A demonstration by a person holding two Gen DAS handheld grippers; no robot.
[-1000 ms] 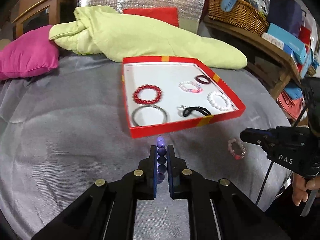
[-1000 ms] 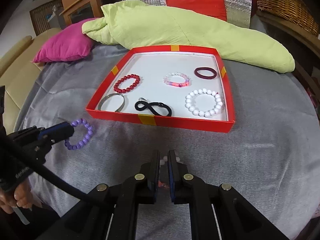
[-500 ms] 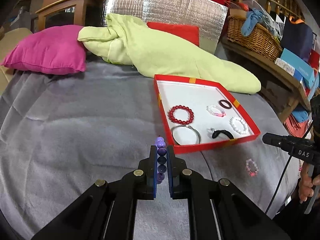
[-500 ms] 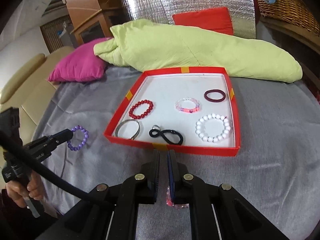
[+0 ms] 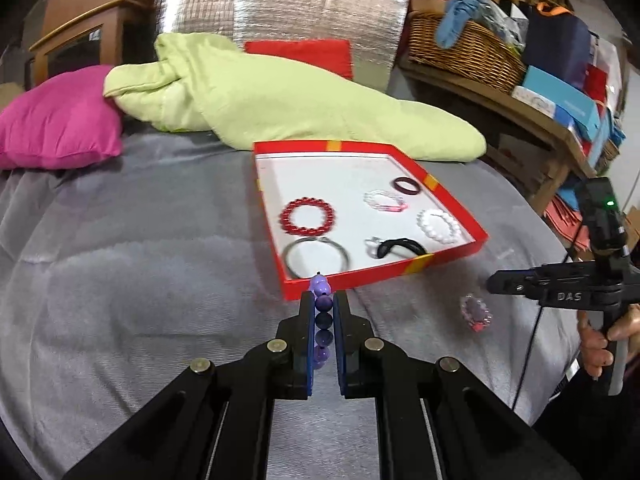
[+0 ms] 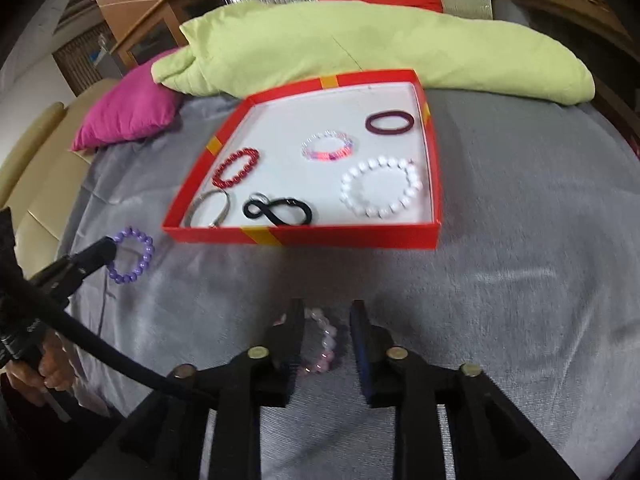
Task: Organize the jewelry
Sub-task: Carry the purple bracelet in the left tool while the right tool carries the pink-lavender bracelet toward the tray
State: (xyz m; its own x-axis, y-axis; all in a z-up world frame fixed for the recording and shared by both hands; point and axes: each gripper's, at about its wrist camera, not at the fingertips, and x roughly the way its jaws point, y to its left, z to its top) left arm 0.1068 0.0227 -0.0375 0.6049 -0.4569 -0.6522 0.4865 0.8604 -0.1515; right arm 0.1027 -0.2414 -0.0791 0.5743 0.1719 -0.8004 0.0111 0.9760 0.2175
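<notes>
My left gripper is shut on a purple bead bracelet, held above the grey cover just before the near corner of the red tray. The purple bracelet also shows in the right wrist view, hanging from the left gripper. The tray holds several bracelets: red beads, white beads, a silver bangle, a dark ring. My right gripper is open over a pink bead bracelet lying on the cover; the pink bracelet also shows in the left wrist view.
A lime-green duvet and a magenta pillow lie behind the tray. A wooden shelf with a wicker basket and boxes stands at the right. Grey cover spreads left of the tray.
My right gripper has opened and come down around the pink bracelet. My left gripper has moved closer to the tray's near corner with the purple bracelet still held.
</notes>
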